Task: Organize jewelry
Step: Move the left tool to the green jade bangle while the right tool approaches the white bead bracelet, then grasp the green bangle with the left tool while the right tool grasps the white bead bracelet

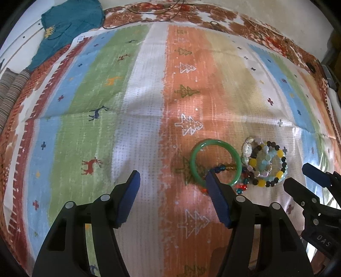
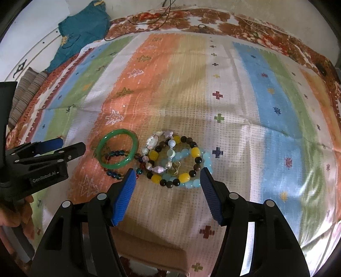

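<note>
Striped patterned cloth (image 1: 149, 106) over floral bedspread (image 1: 223, 19), teal garment (image 1: 70, 23).

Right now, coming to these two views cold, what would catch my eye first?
The heap of beaded bracelets in yellow, black and pale blue, lying on the striped cloth, sits just beyond the open right gripper. Beside it, to the left, lies a green bangle with a dark-beaded strand crossing it. The left gripper, also open and empty, hovers with one finger in front of the bangle.

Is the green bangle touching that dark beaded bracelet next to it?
Touching. In the right wrist view the green bangle lies across the dark beaded bracelet, whose beads show inside the ring and again outside its rim.
</note>
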A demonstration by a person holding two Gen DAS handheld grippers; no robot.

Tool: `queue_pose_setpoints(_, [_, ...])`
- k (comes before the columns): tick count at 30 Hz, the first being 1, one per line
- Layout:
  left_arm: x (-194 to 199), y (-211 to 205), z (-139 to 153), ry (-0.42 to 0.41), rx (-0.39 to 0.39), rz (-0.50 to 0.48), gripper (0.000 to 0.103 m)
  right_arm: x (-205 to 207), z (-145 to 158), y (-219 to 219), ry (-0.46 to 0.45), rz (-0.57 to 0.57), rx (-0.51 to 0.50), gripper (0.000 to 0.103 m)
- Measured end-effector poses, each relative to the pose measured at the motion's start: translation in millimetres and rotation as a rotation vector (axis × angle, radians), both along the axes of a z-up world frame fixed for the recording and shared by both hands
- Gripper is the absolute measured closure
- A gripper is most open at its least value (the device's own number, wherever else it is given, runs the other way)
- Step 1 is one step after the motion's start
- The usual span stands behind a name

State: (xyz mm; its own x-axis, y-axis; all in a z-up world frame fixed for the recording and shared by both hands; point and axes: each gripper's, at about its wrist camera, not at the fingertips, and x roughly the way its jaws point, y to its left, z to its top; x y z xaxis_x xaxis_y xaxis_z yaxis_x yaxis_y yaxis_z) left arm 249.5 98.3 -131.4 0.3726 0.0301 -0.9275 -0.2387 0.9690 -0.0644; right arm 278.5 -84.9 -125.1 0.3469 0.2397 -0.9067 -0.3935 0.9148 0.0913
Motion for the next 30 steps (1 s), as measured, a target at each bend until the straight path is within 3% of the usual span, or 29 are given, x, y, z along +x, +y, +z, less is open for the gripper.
queue_pose_setpoints(11, [10.8,4.3,-9.1,0.013,-0.012,-0.014,0.039,20.1,-16.1,5.4,0.061,-0.006,0.035,0.041])
queue_pose_setpoints(21, [19.2,-0.1,-23.6,0.042,0.021,-0.040,0.039,36.7,-31.0,10.5,0.119,-0.007,0.047,0.052])
queue_pose_setpoints(30, [26.3,1.3,-29.5,0.038,0.018,-0.061,0.055,44.5,-39.9,16.9,0.143,0.000,0.025,0.070])
